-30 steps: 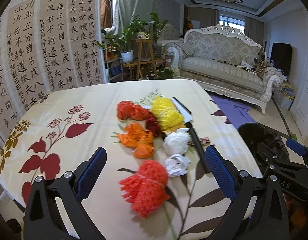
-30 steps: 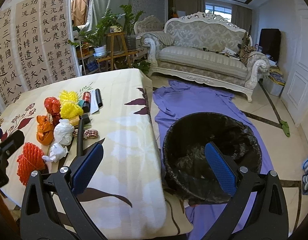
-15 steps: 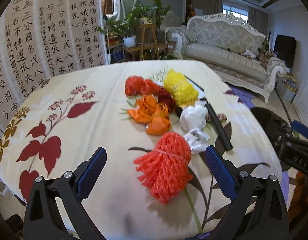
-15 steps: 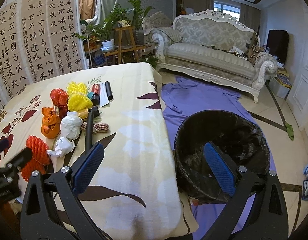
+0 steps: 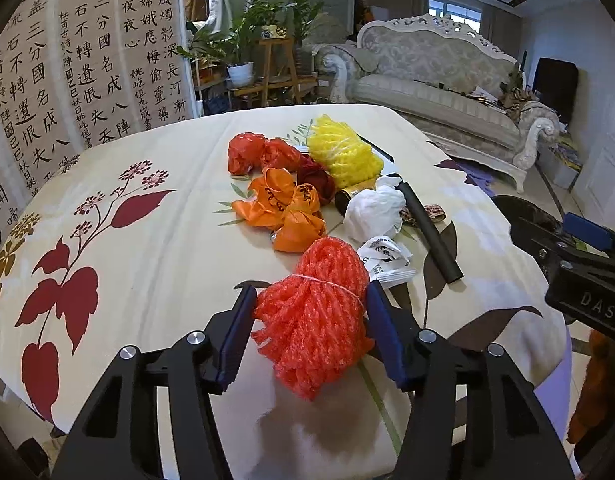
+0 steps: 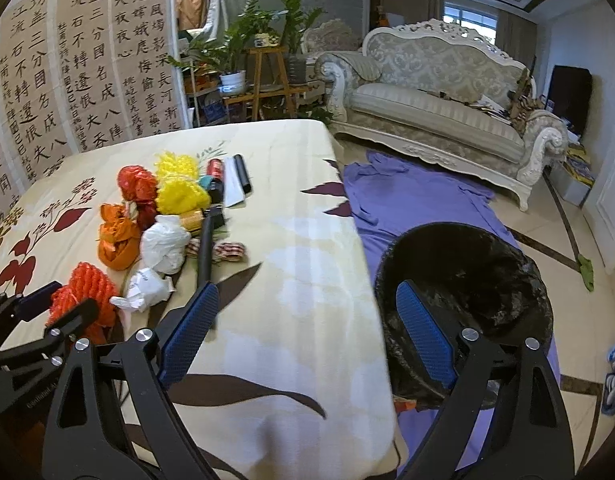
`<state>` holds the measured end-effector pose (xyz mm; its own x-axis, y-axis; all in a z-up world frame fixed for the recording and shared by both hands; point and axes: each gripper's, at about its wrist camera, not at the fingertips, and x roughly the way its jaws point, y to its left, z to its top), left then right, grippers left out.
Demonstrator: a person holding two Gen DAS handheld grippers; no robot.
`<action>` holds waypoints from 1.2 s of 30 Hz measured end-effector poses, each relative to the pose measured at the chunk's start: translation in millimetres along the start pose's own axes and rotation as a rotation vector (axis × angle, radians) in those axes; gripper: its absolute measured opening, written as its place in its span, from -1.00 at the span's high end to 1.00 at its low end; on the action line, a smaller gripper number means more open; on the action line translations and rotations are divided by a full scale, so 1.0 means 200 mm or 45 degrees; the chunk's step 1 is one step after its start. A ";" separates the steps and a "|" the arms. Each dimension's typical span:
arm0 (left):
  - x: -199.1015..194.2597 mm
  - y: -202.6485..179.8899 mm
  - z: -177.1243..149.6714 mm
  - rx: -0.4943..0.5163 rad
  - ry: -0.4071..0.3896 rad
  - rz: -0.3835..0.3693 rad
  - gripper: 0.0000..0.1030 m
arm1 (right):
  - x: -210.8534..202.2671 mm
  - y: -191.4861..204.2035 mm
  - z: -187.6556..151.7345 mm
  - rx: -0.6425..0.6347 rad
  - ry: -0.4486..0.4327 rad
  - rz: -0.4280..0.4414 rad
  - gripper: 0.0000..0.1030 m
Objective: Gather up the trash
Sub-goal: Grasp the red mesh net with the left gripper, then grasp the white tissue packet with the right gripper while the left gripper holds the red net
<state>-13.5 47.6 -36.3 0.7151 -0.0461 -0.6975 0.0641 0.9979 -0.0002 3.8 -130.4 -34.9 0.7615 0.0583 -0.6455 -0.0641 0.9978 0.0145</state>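
left gripper (image 5: 309,334) closing on red foam net (image 5: 315,312) | nets: one red, one yellow (image 5: 341,152)

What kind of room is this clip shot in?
Most likely a home living room: an ornate white sofa against the far wall, potted plants on wooden stands, and a table under a floral cloth, with a lined trash bin beside it.

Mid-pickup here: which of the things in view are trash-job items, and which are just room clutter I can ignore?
Job:
- red-orange foam net bundle, between the left gripper pads, whose jaws have just been closing
- orange plastic bags
- yellow foam net
- white crumpled bag
- black-lined trash bin

Ignore:
- ornate sofa
- potted plants
- purple floor cloth
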 end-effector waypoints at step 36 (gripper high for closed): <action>-0.08 0.48 -0.02 -0.217 -0.049 0.186 0.04 | 0.08 0.51 0.03 -0.254 0.057 0.221 -0.46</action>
<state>-20.8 144.1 -28.5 0.7344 0.1010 -0.6711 -0.1584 0.9871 -0.0248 12.4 -27.6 -39.0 0.6991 0.2221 -0.6797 -0.3202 0.9471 -0.0199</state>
